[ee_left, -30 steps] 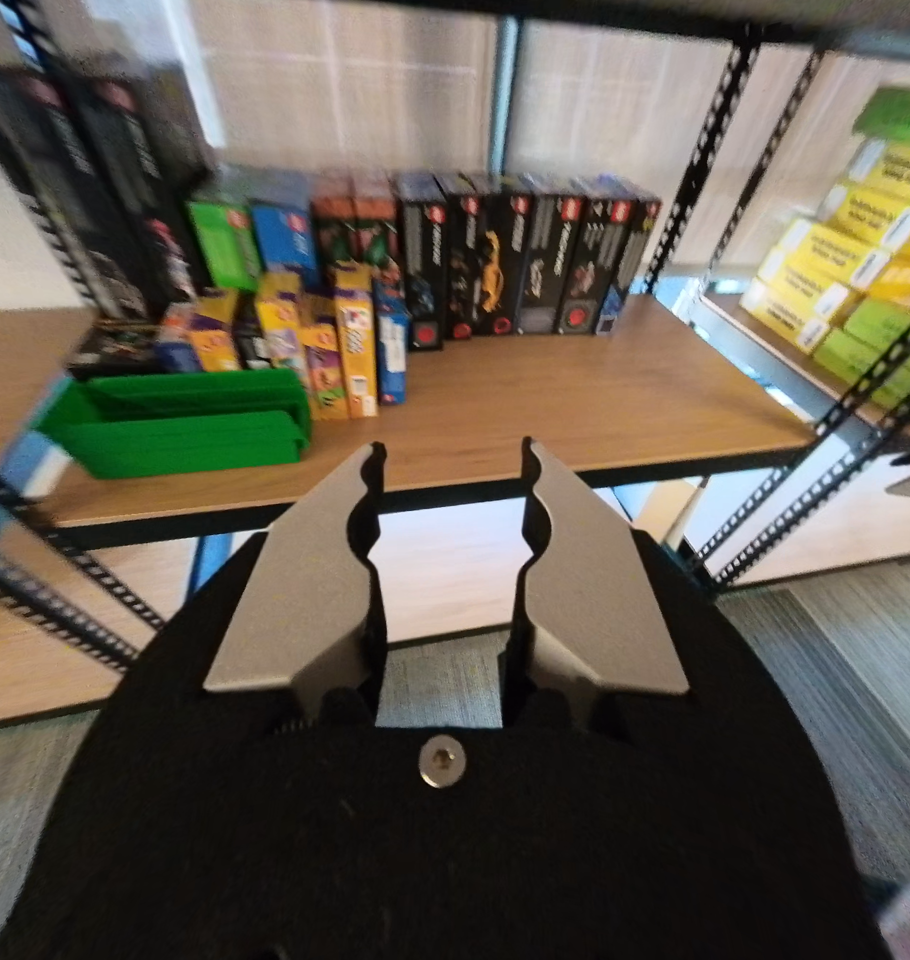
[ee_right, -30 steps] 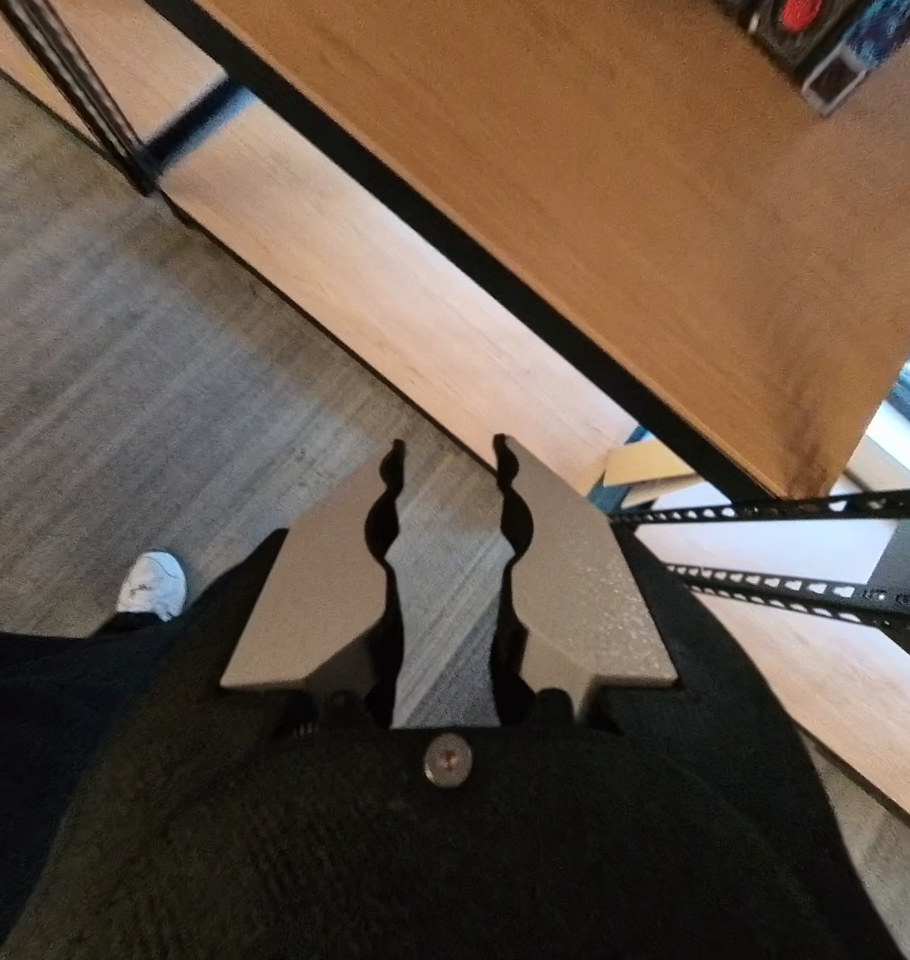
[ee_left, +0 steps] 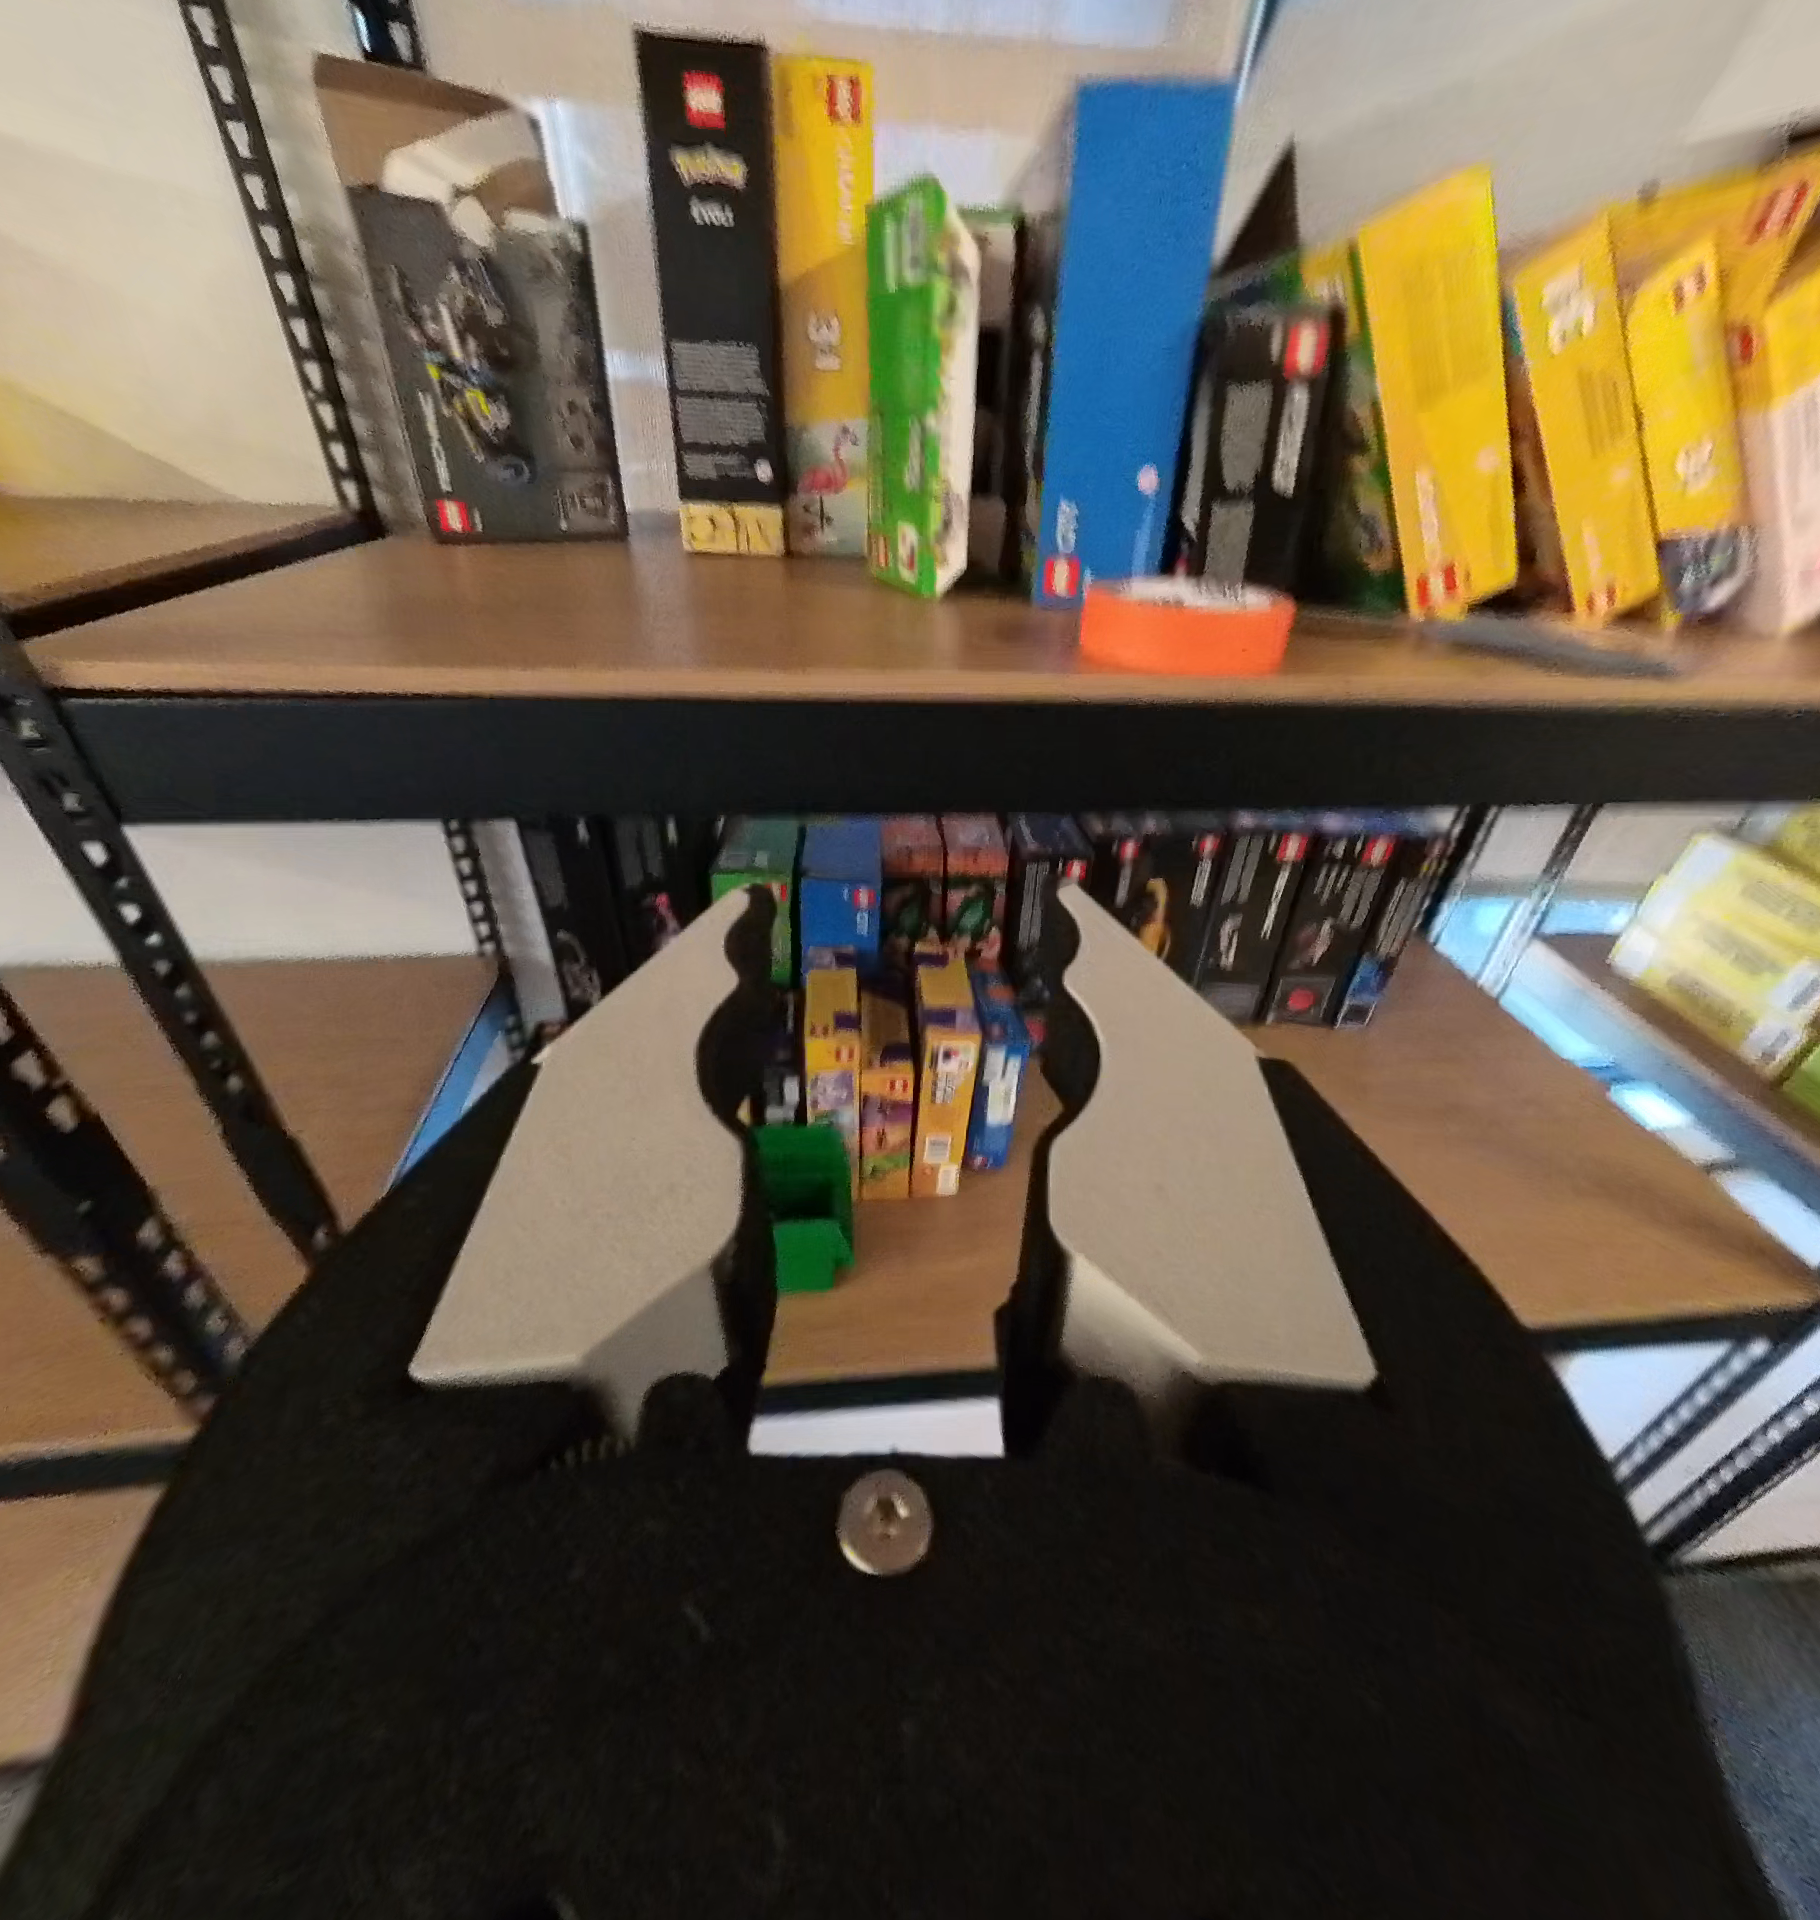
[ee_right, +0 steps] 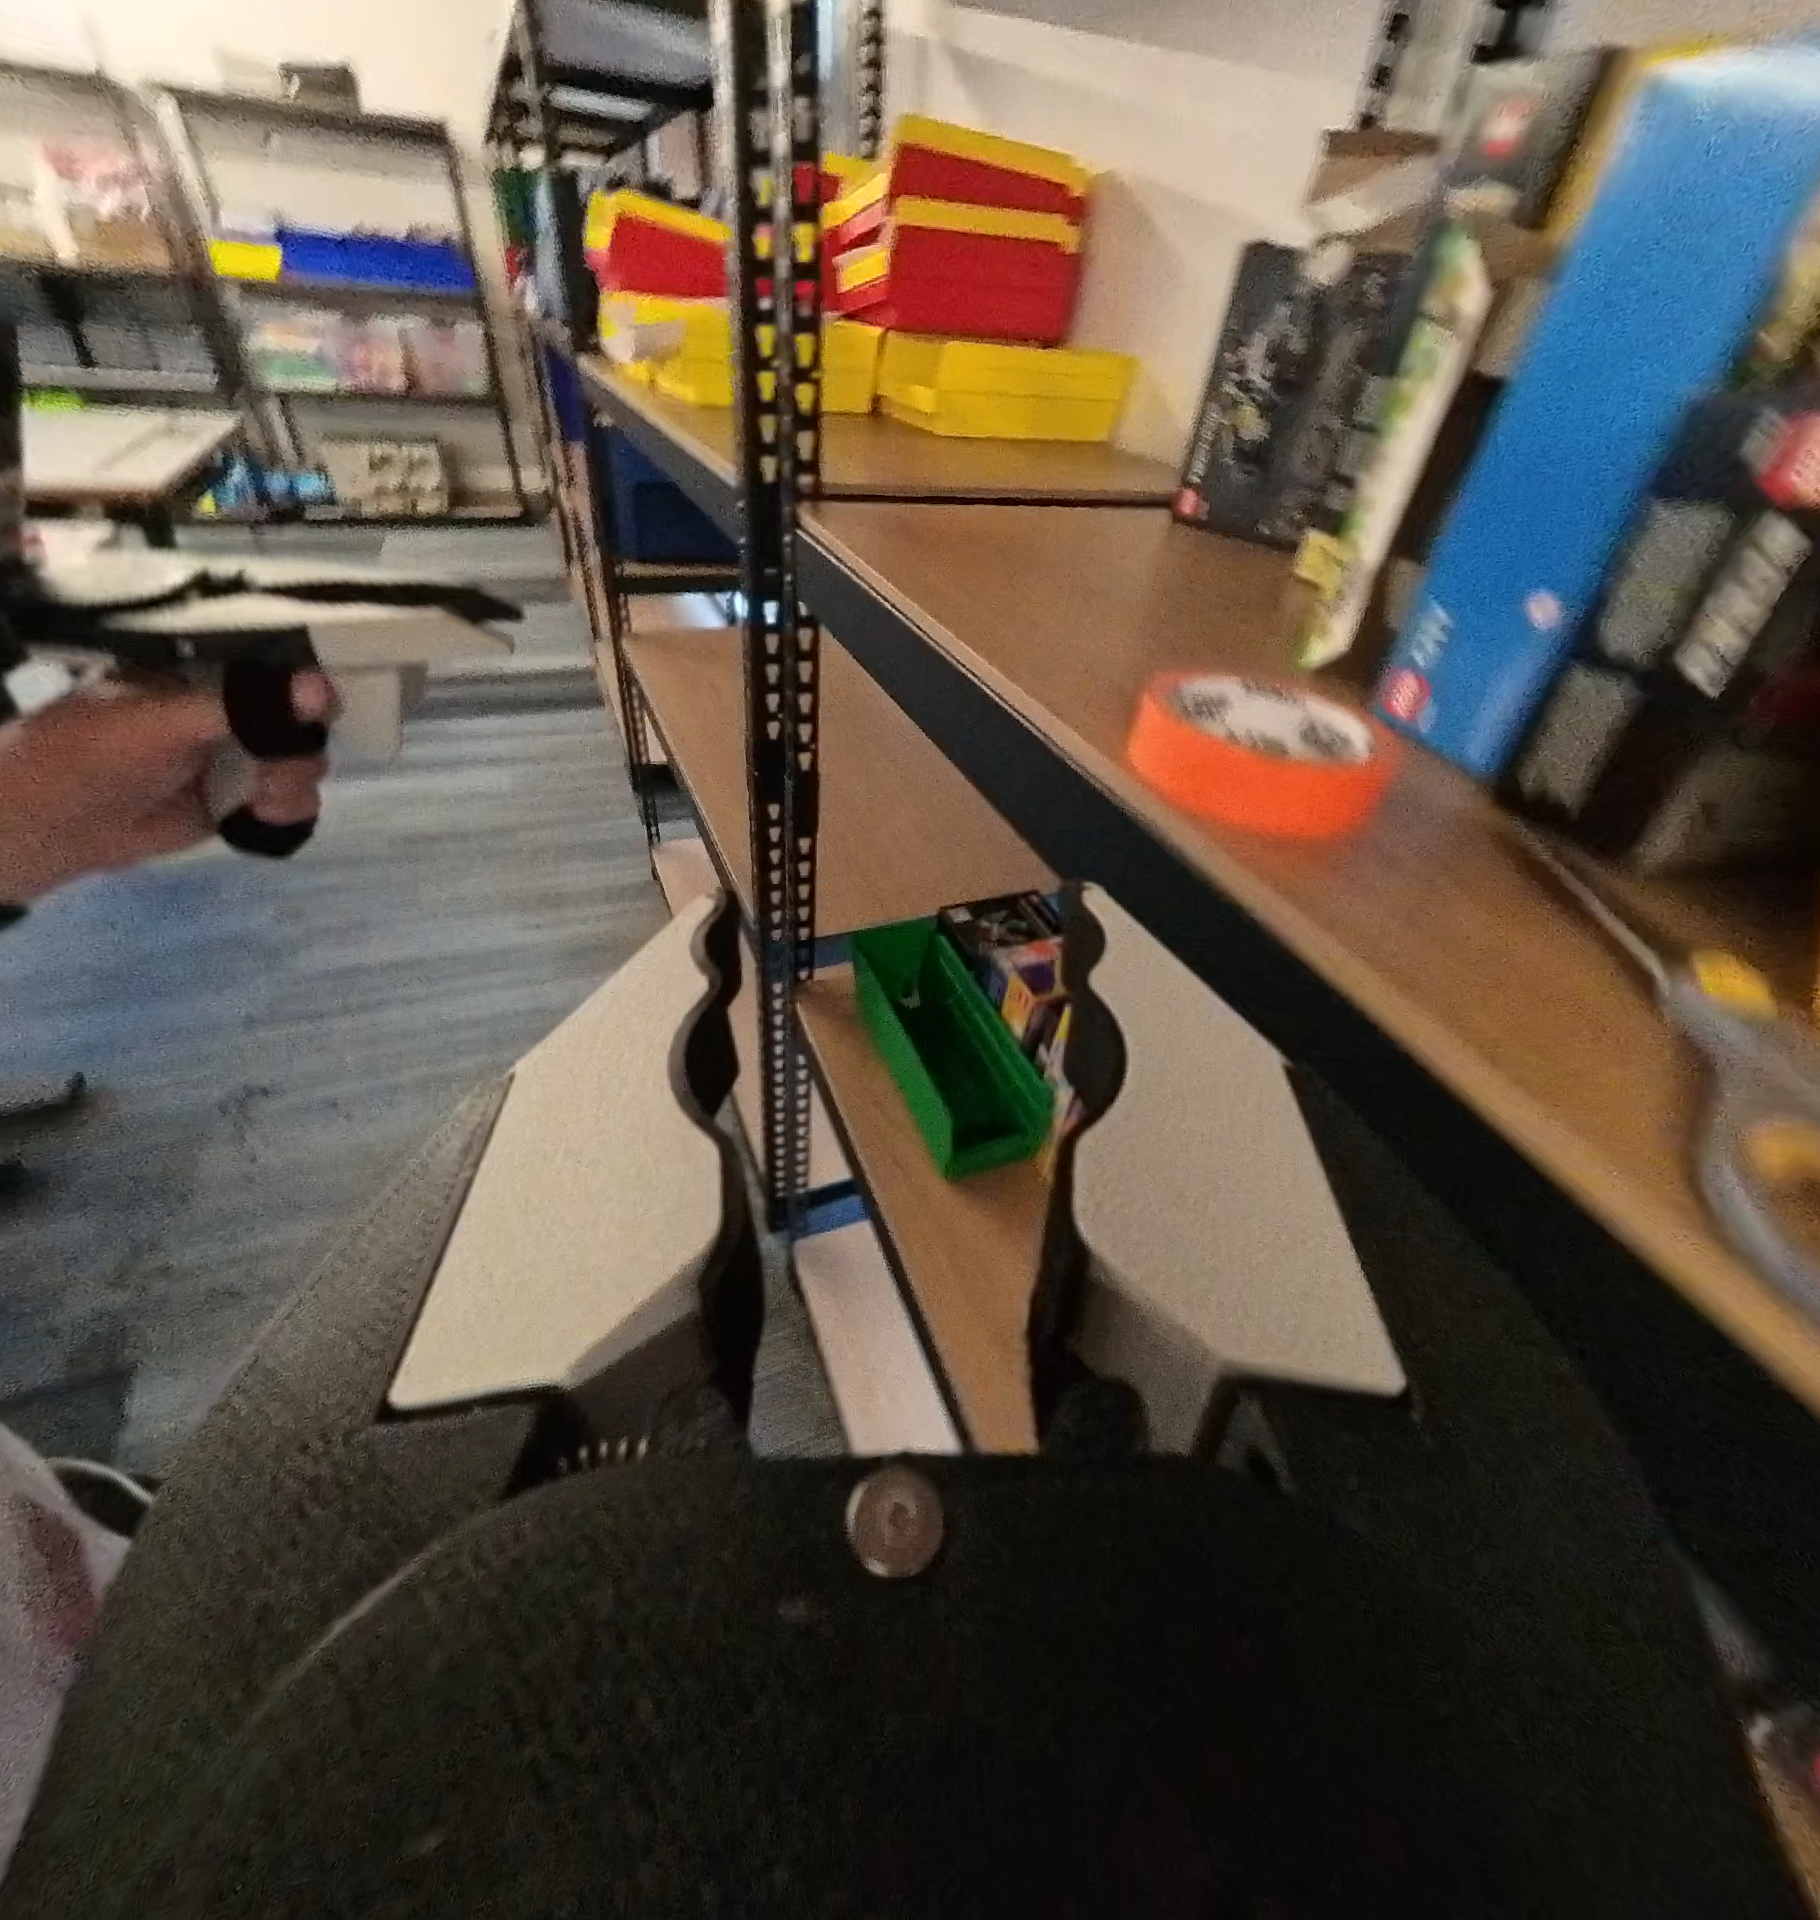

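My left gripper (ee_left: 911, 904) is open and empty, held in the air in front of a wooden shelf (ee_left: 573, 634) in a black metal rack. An orange tape roll (ee_left: 1186, 623) lies flat near the shelf's front edge, above and right of the fingertips. My right gripper (ee_right: 901, 909) is open and empty, beside the same shelf (ee_right: 1145, 623), with the tape roll (ee_right: 1259, 764) up to its right. The left gripper (ee_right: 293, 623) shows far left in the right wrist view, held by a hand (ee_right: 85, 769).
Upright toy boxes (ee_left: 719, 291) line the back of the shelf, with a tall blue box (ee_left: 1124, 343) behind the tape. A lower shelf (ee_left: 1457, 1174) holds a green bin (ee_left: 807, 1195) and small boxes. A rack post (ee_right: 776, 520) stands ahead. Yellow and red bins (ee_right: 989, 312) sit farther along.
Both grippers have risen from the lower shelf and floor to the level of the upper shelf. The tape roll and tall boxes have come into view. Both stay open.
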